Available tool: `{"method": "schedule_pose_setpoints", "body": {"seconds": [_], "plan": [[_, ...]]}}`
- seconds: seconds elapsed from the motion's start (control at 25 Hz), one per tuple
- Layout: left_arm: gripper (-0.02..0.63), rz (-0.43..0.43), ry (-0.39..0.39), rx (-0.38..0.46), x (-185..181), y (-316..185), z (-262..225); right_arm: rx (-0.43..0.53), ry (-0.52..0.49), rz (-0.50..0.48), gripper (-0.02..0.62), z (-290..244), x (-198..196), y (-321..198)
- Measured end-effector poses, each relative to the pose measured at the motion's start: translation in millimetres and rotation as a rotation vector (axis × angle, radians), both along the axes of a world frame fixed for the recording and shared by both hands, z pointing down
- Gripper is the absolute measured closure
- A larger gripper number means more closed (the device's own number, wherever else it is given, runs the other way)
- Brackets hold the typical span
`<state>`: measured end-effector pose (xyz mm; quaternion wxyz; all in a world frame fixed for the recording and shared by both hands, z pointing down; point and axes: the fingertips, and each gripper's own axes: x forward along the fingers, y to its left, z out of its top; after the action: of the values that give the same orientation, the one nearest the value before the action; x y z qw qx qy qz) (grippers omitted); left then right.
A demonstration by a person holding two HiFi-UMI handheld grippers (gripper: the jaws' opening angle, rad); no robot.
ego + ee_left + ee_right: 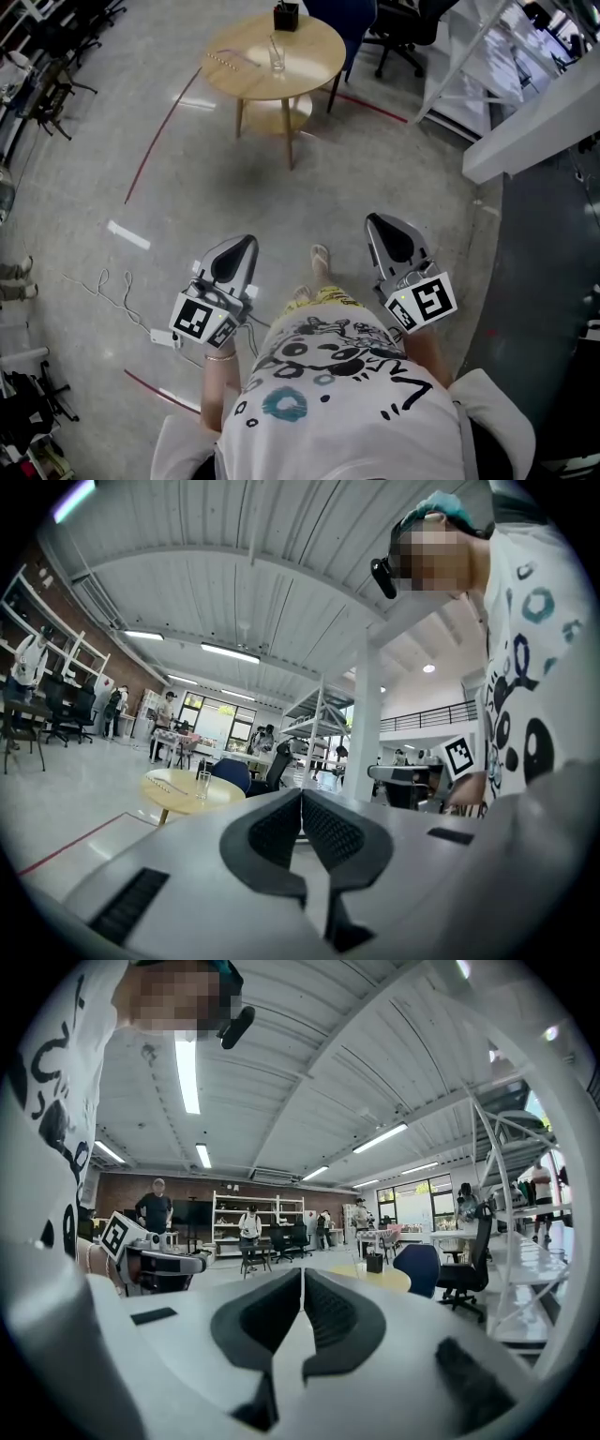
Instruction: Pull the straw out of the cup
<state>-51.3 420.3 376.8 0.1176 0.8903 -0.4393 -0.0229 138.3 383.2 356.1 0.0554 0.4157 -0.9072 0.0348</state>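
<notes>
My left tool [248, 240] and right tool [371, 218] are clenched, empty, with the far counter [319, 58] well off. I'd close in and release one first — the straw [230, 61] seems to lie left of the glass cup [277, 56].

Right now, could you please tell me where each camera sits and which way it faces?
Head view: on the person's head, facing steeply down at floor and round table; shows shirt, left tool, right tool.
Left gripper view: on the left tool, facing along its closed jaws toward the table; shirt at right.
Right gripper view: on the right tool, facing along its closed jaws into the room; shirt at left.
Shared: all three show the table.
</notes>
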Motion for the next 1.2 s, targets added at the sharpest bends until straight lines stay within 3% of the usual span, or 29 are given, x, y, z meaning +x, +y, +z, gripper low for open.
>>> {"method": "schedule_pose_setpoints", "body": {"seconds": [0.36,0.88,1.2], "plan": [[0.589,-0.026,0.005,-0.015,-3.1,-45.6,5.8,0.003,-0.004,-0.069,0.568,3.4,-16.5,-54.7],[0.589,-0.094,-0.008,0.002,-0.5,-187.9,3.5,-0.001,-0.007,-0.123,0.568,6.6,-10.5,-200.7],[0.589,-0.136,-0.028,0.002,4.4,-248.6,8.1,-0.013,0.005,-0.154,0.568,17.4,-1.0,-258.3]]}}
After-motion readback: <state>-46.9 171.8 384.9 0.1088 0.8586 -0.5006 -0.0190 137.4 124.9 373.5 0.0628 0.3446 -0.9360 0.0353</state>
